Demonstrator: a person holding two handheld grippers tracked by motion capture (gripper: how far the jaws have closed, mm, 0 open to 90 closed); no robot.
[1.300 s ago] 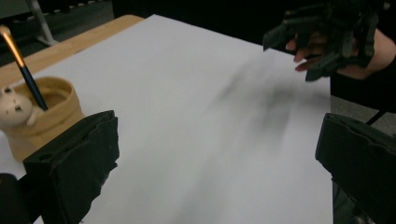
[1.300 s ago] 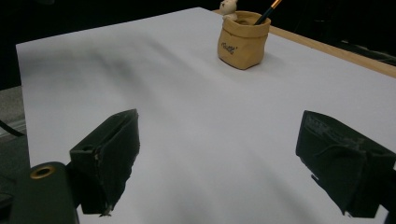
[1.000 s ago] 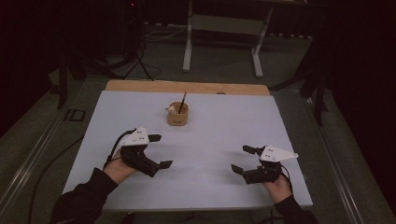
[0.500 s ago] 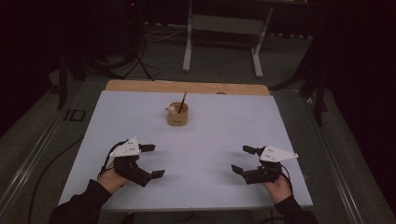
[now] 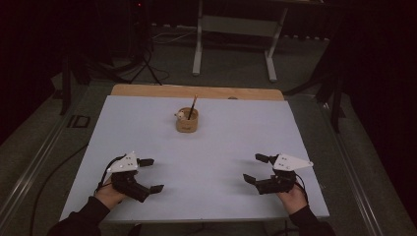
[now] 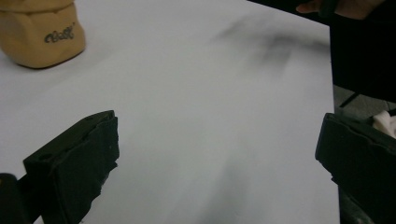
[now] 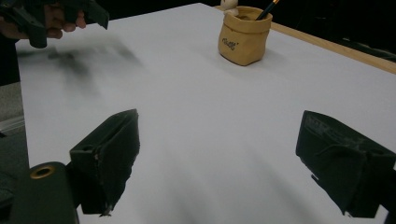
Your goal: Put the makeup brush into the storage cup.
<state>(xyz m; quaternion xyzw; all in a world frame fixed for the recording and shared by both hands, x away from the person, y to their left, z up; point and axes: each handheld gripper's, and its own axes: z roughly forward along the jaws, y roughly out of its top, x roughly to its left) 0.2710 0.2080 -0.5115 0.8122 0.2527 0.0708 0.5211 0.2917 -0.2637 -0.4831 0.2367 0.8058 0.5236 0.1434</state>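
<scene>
One small tan fabric pot (image 5: 187, 121) stands on the pale grey table (image 5: 221, 147), with one dark pencil (image 5: 192, 106) inside. Two grippers, left gripper (image 5: 150, 175) and right gripper (image 5: 256, 168), rest near the front edge, both released and grasping nothing.

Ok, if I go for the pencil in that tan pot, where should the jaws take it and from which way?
Probably grip the pencil on its bare shaft above the rim of the pot, coming from above. It stands nearly upright, leaning slightly, with its lower part sunk in the pot, so only the upper shaft is free. Both the left gripper and the right gripper are open and empty near the front edge; either could make the reach.
</scene>
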